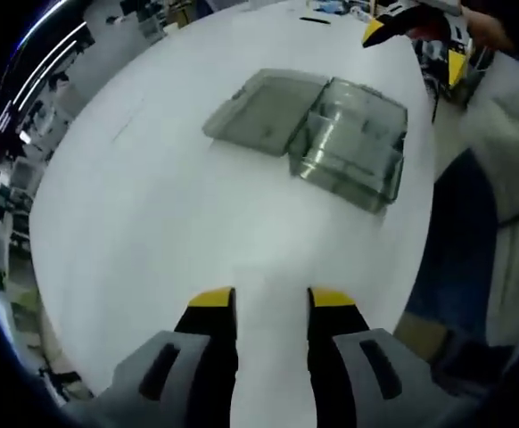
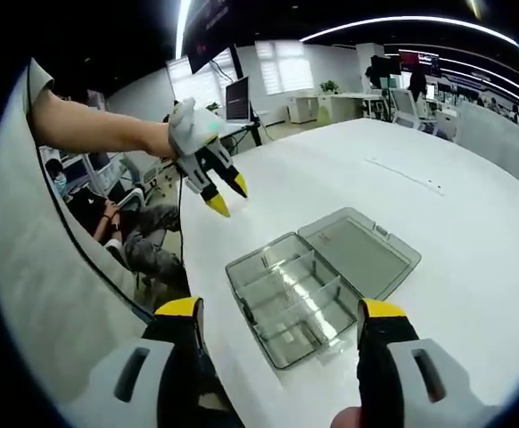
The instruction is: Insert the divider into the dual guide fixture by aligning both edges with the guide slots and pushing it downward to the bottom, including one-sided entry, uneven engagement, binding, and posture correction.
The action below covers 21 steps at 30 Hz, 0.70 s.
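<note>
A clear grey plastic box [image 1: 353, 147] lies on the white table [image 1: 152, 205] with its hinged lid [image 1: 259, 111] folded flat beside it. Thin clear dividers [image 2: 282, 290] stand inside the box [image 2: 286, 303], splitting it into compartments; the lid [image 2: 359, 251] lies to its right. My left gripper [image 1: 270, 303] hangs open above bare table, well short of the box, with nothing between its yellow tips. My right gripper [image 2: 281, 310] is wide open, its jaws on either side of the box from above and apart from it. Each gripper appears in the other's view: right gripper [image 1: 415, 49], left gripper [image 2: 228, 196].
The table's near edge [image 2: 197, 294] runs close beside the box. A person sits on a chair [image 2: 126, 232] past that edge. Desks and monitors [image 2: 238, 98] stand in the room behind. A small dark object [image 1: 315, 20] lies at the table's far end.
</note>
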Each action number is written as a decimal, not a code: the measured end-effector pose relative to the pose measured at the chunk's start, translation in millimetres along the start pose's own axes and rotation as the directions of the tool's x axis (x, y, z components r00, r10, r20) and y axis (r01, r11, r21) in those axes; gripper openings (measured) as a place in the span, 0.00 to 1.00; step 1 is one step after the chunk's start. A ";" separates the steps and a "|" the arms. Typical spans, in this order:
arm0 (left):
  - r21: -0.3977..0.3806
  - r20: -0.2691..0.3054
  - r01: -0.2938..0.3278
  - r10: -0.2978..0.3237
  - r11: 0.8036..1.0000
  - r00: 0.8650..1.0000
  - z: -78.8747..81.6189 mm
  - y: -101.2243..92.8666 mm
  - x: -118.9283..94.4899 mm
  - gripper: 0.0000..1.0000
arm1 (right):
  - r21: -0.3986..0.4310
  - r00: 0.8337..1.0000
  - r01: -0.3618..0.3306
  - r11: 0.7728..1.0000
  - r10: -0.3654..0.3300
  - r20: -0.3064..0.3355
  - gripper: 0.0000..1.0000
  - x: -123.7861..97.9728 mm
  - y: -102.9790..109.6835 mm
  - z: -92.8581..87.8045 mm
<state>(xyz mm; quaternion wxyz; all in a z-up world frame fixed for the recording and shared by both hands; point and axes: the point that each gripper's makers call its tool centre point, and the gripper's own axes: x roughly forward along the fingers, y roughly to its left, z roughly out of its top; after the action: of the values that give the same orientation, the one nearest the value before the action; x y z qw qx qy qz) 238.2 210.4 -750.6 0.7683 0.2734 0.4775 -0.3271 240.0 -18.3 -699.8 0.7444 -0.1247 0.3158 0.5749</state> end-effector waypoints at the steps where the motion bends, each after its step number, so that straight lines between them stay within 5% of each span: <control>1: 0.001 0.006 -0.002 0.002 1.000 1.000 2.0 -0.5 -1.4 0.25 | 0.000 1.000 -0.001 1.000 0.001 -0.001 0.67 -0.2 0.3 -0.1; 21: 0.065 0.154 -0.057 0.046 0.996 0.987 60.7 -22.8 -37.2 0.25 | 0.063 0.999 -0.017 0.998 0.015 0.029 0.62 -4.0 3.9 1.9</control>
<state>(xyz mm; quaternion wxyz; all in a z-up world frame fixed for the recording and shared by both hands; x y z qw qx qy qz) 242.2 160.4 -695.2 0.8008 0.2862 0.3987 -0.3434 236.4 -19.3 -695.2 0.7478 -0.0904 0.3239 0.5724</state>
